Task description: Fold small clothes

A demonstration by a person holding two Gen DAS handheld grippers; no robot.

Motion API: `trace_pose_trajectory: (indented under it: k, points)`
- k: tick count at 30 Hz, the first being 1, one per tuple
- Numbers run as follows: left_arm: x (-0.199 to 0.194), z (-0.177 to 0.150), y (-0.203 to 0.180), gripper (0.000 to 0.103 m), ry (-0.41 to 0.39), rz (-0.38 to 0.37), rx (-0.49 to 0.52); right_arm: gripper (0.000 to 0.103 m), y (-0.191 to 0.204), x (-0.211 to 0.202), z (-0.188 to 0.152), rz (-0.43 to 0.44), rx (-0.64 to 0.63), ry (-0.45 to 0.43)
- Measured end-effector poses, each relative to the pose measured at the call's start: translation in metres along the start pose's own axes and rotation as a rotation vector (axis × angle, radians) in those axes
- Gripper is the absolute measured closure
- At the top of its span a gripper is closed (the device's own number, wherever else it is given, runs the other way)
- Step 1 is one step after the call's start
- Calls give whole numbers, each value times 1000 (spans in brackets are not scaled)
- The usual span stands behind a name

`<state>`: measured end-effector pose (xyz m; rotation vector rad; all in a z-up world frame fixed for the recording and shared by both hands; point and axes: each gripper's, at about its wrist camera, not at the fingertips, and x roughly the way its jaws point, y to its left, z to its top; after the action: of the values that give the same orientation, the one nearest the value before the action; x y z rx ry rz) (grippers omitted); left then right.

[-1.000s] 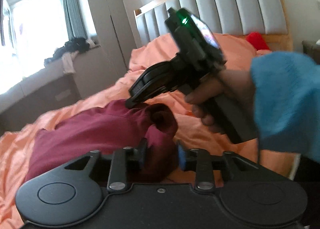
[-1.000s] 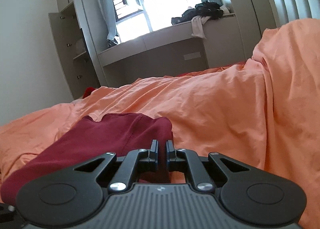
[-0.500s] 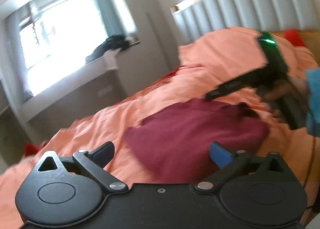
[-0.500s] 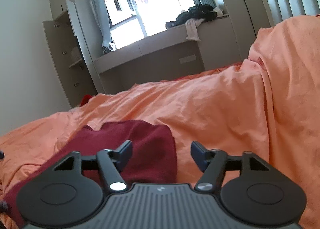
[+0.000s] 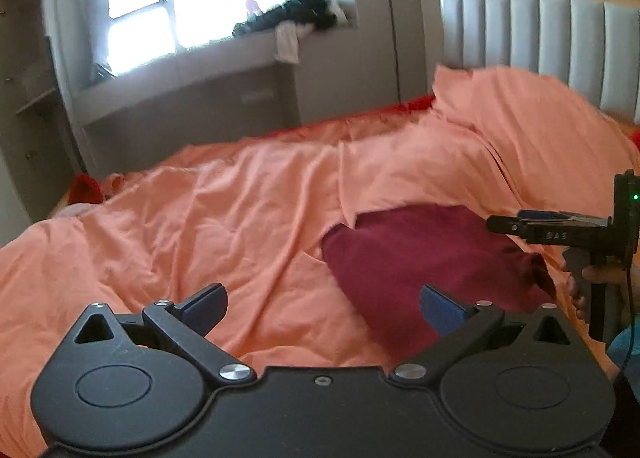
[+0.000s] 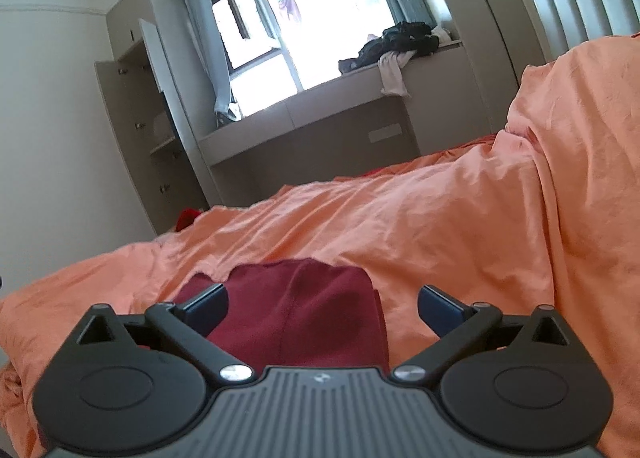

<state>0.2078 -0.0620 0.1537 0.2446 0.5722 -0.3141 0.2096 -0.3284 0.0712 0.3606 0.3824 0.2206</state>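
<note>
The wide bed under its rumpled orange cotton duvet (image 5: 256, 217) carries the one task item: a dark maroon, soft knit garment (image 5: 424, 258), lying flat in a roughly folded slab at about four o'clock in the left wrist view and at six o'clock, just ahead of the fingers, in the right wrist view (image 6: 304, 310). It looks light and limp, likely to sag and drape from any single pinch, with a slightly fuzzy surface that should grip well against rubber pads (no slipperiness or fragility to worry about). The best holds are probably the corners or a doubled edge, one for each hand, so the cloth stays taut while it is turned over. Its near edge looks thick and rounded, its far edge shows a small notch against the duvet, and one corner towards the right-hand tool is bunched up.

The left gripper (image 5: 322, 308) has just been opening and stands wide apart, nothing between its blue pads. The right gripper (image 6: 322, 308) has likewise just spread fully, with the garment under the gap but unpinched.
</note>
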Motion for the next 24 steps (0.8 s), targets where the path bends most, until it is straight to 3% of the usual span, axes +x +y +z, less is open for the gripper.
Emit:
trace_pose_trajectory:
  k: [3,5,9,13,17,21,24]
  points:
    - [16,-1,-16,1,-7,-46,-10,0,4,-3,-3,12,-32,34]
    - [31,-11,-20,1,-30,-90,-69,0,8,-9,-6,47,-80,51]
    - [64,-38,-16,1,-50,-161,-244,0,24,-33,-15,205,-267,60]
    - [85,-60,-13,1,-82,-215,-301,0,42,-50,-36,331,-467,84]
    - [104,-78,-15,1,-63,-283,-296,0,51,-42,-57,286,-597,147]
    - [115,-97,-5,0,-58,-332,-351,0,41,-38,-53,267,-616,199]
    - [124,-112,7,0,-50,-382,-422,0,31,-41,-47,305,-602,214]
